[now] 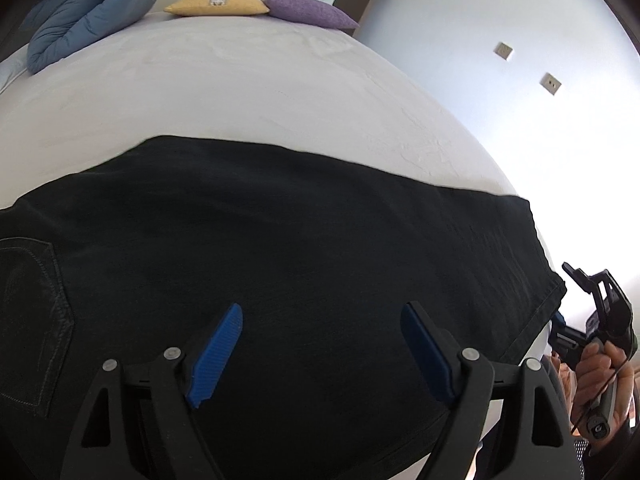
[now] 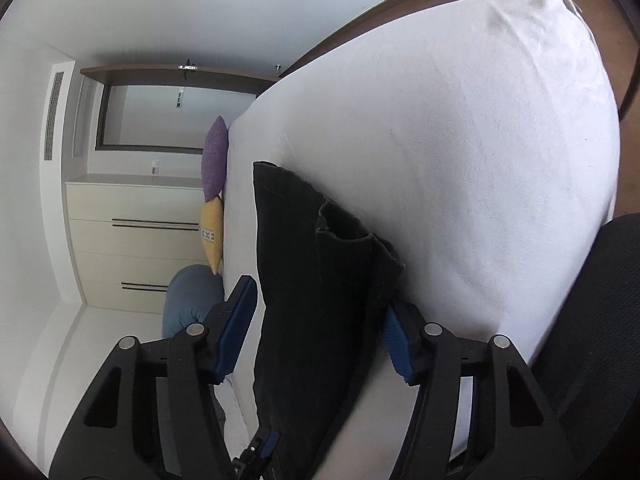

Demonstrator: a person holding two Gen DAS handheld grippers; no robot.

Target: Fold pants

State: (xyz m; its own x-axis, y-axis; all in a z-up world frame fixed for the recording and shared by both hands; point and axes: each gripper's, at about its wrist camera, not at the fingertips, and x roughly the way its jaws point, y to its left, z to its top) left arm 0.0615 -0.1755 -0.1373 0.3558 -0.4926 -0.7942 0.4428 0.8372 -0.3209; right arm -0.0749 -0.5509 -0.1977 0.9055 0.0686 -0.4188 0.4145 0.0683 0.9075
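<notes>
Black pants [image 1: 300, 240] lie flat across the white bed [image 1: 240, 88], with a back pocket [image 1: 28, 312] at the left and the leg hems at the right bed edge. My left gripper [image 1: 322, 312] hovers over the middle of the pants, open, with nothing between its blue pads. In the right wrist view the hem end of the pants [image 2: 312, 280] lies between the fingers of my right gripper [image 2: 320, 296]. One pad stands just clear of the cloth and the other is partly hidden behind it. A hand [image 1: 600, 376] holds the right gripper [image 1: 560, 326] at the hem.
A rolled blue duvet [image 1: 88, 8], a yellow cushion [image 1: 218, 3] and a purple cushion [image 1: 308, 11] sit at the bed's far end. Cream drawers [image 2: 132, 240] stand beyond the bed. Something dark and woven [image 2: 592, 320] is close at the right. White wall flanks the bed.
</notes>
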